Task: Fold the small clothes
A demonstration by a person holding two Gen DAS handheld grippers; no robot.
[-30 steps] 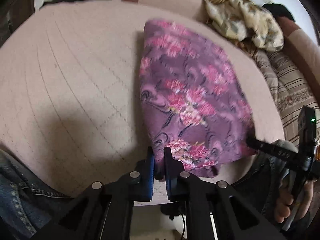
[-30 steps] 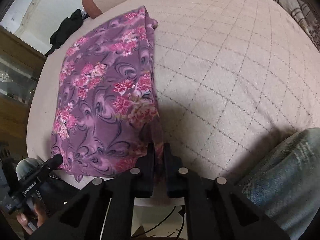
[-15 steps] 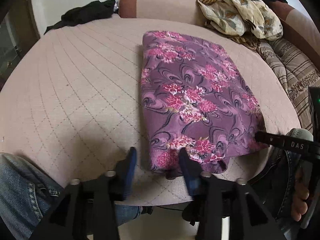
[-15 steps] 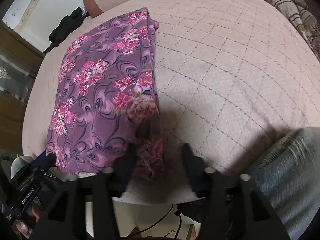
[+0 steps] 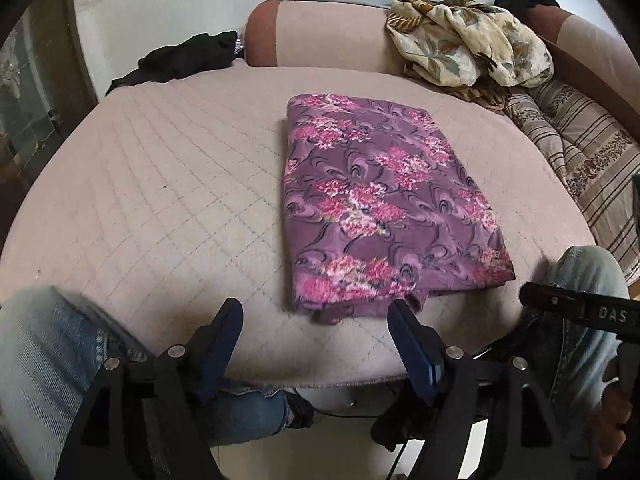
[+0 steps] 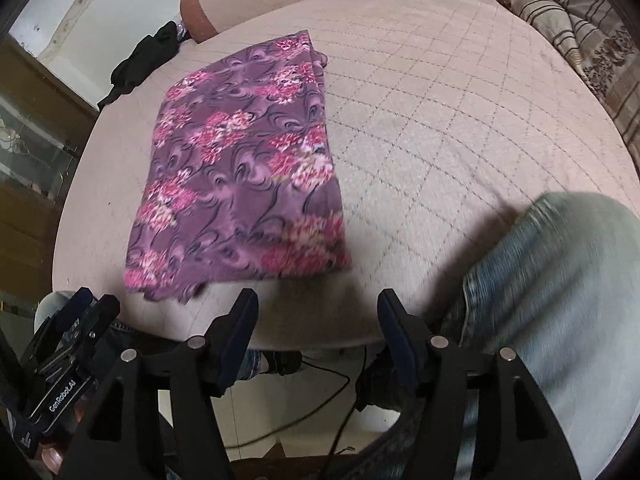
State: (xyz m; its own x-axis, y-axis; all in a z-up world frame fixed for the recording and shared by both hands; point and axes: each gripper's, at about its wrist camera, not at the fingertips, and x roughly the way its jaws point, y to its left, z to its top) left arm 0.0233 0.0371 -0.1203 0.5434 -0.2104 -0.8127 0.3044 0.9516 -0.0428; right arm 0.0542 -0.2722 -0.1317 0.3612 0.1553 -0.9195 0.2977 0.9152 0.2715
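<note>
Quilted beige cushion (image 5: 160, 184) is your work surface, round-edged, diamond stitching all over. Nearest to you: your left gripper (image 5: 314, 330) sits at the cushion's near edge, fingers (image 5: 224, 332) spread wide, nothing between them. Your right gripper (image 6: 316, 320) is at the same near edge, fingers (image 6: 240, 320) also spread wide, empty. Your denim knees (image 6: 560, 300) flank the cushion's near edge, one each side.

Just beyond both grippers, the folded purple floral garment (image 5: 380, 208) lies flat on the cushion, a long rectangle running away from you. Its near end is just past your left gripper's right fingertip, not touching as far as the left view shows. In the right view the garment (image 6: 240, 176) is left of centre, its near corner blurred; a loose bit of fabric sticks out under the near edge.

Further back, past the garment: a black cloth (image 5: 184, 58) at the cushion's far-left edge, a padded armrest (image 5: 320, 32) behind the cushion, a crumpled cream leaf-print cloth (image 5: 468, 44) on it at the far right, and striped bedding (image 5: 580, 152) to the right of the cushion.
</note>
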